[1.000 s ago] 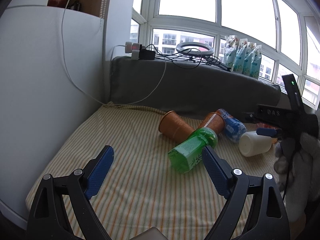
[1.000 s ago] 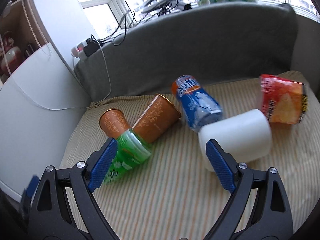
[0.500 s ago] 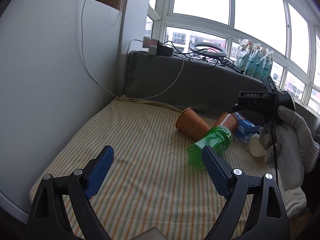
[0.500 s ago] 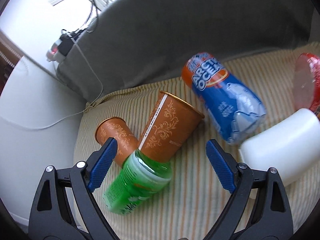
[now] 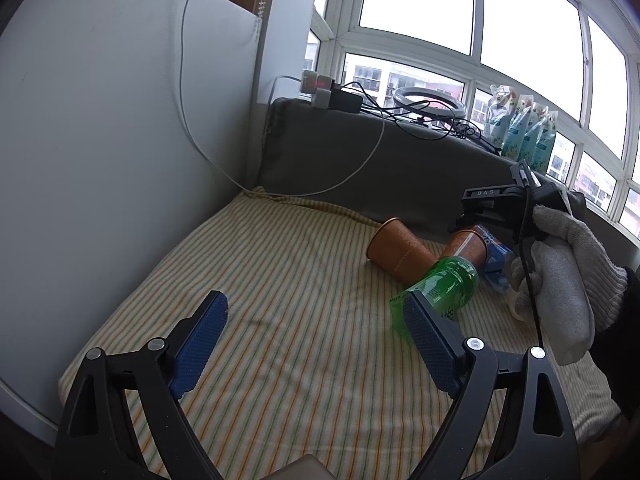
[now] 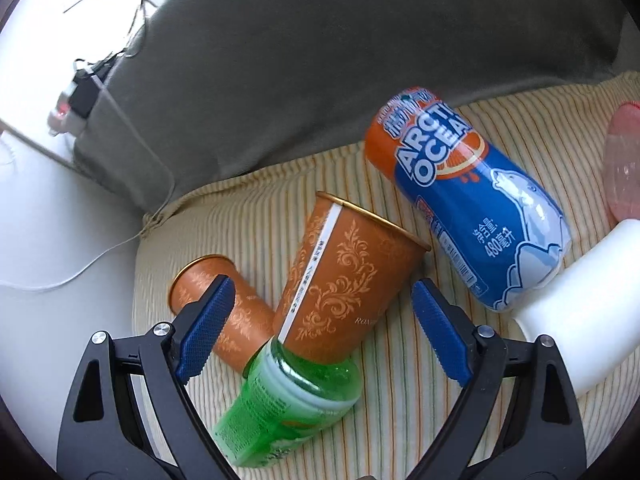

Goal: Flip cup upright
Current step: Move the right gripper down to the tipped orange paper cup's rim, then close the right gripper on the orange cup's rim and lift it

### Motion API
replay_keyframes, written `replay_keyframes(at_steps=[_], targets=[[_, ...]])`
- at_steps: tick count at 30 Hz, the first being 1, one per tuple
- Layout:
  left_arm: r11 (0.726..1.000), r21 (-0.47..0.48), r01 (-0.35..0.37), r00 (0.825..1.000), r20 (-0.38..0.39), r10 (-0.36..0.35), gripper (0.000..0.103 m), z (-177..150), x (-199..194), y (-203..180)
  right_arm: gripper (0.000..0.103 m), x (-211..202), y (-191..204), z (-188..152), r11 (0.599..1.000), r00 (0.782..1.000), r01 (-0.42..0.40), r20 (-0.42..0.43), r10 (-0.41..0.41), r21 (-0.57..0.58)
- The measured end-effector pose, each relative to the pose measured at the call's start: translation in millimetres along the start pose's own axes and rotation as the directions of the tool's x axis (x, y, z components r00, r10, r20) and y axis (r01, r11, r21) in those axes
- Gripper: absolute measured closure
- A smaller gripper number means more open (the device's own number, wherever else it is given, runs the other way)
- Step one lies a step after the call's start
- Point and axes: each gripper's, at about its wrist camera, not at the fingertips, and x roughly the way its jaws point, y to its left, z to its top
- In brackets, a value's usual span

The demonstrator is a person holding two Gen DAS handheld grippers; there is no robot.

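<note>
1. Two copper cups lie on their sides on the striped cushion [image 6: 400, 420]: the larger cup [image 6: 344, 280] between the right gripper's [image 6: 320, 320] wide, empty jaws, the smaller cup [image 6: 224, 300] beside it.
2. One green bottle [image 6: 288, 404], one blue bottle [image 6: 472, 208], one white cup [image 6: 580, 312], cut off.
3. Left gripper [image 5: 316, 344]: jaws wide, empty.
4. Pink item [image 6: 624, 168] blurred at the edge.

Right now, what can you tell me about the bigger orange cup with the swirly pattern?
The larger orange cup looks like paper, printed with pale floral scrolls, a white text strip and a gold rim. It lies tipped on the striped cushion, mouth toward the grey backrest, its base against the green bottle, beside the smaller orange cup. Nothing grips it.
</note>
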Motion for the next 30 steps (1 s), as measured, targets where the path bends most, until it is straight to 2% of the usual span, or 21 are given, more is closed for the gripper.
replay_keyframes(at_steps=[8, 14, 19, 30], targets=[[1.0, -0.016, -0.003, 1.0, -0.005, 0.003, 0.014, 0.0, 3.3, 6.0, 0.018, 24.8, 5.7, 9.8, 0.996, 0.996, 0.086, -0.01, -0.086, 0.015], [1.0, -0.025, -0.015, 1.0, 0.001, 0.015, 0.014, -0.6, 1.8, 12.1, 0.031, 44.2, -0.9, 11.0, 0.996, 0.995, 0.08, -0.054, -0.078, 0.036], [0.999, -0.025, -0.021, 1.0, 0.003, 0.022, 0.014, 0.2, 2.0, 12.3, 0.034, 46.3, 7.7, 11.4, 0.997, 0.996, 0.083, -0.013, -0.083, -0.007], [1.0, -0.01, -0.02, 1.0, 0.016, 0.02, 0.014, 0.3, -5.2, 7.7, 0.035, 11.3, 21.2, 12.9, 0.995, 0.995, 0.061, 0.079, -0.055, -0.08]])
